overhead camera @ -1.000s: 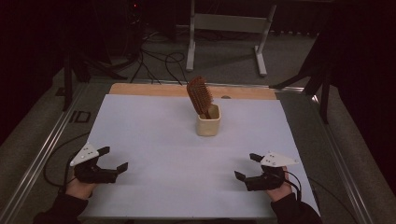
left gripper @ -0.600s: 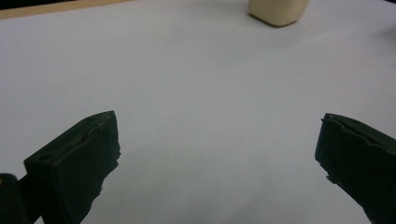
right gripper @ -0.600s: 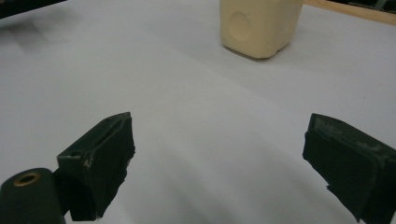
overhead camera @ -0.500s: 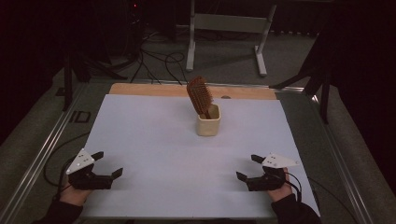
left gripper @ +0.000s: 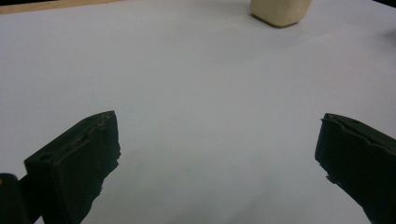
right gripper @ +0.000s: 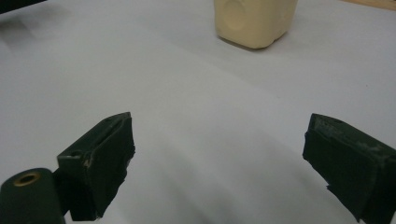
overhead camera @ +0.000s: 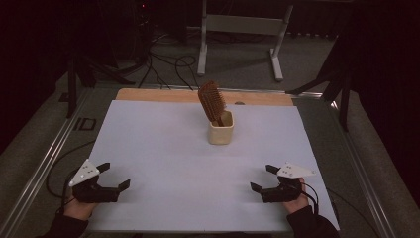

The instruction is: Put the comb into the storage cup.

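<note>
Centrally, toward 12 o'clock on my white surface point(overhead camera: 158, 144), the cream cup point(overhead camera: 220, 130) stands with the wooden hairbrush point(overhead camera: 211, 101) tilted inside it. My left tool point(overhead camera: 113, 175) at 7 o'clock and right tool point(overhead camera: 262, 178) at 5 o'clock rest with jaws apart, well clear of it.

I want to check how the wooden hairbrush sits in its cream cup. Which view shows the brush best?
The high view: the brown wooden hairbrush stands bristle head up, leaning left, in the cream cup. The left gripper view and the right gripper view catch just the cup's lower body, cropped below the brush.
</note>
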`<state>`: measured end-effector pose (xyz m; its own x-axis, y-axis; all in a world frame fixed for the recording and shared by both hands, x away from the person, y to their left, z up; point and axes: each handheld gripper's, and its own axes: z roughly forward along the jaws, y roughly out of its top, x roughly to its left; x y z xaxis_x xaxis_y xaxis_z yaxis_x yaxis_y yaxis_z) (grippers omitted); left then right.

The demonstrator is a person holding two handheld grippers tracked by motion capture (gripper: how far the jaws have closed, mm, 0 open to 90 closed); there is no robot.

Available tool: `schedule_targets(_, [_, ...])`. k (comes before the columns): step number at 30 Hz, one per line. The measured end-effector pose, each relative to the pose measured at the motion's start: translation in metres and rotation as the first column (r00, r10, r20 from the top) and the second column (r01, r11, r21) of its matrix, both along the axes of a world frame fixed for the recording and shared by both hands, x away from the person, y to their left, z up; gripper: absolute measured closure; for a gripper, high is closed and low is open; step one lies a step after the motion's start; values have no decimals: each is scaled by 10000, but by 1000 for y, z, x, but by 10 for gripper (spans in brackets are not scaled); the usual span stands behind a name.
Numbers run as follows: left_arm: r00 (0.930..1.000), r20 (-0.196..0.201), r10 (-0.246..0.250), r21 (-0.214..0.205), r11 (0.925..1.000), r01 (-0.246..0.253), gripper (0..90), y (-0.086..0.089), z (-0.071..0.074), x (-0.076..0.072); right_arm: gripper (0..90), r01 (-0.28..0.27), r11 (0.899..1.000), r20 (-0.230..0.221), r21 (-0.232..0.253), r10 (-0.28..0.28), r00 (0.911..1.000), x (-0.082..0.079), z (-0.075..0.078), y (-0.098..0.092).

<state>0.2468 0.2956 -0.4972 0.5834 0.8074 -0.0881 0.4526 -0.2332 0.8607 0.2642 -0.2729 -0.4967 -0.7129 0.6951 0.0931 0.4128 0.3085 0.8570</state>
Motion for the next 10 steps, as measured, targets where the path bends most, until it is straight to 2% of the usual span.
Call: schedule_targets(10, [10000,64,-65,22,10000,65,5,-1,0,-1,87,-40,9999,-11,-153,40,10000,0,-1,2])
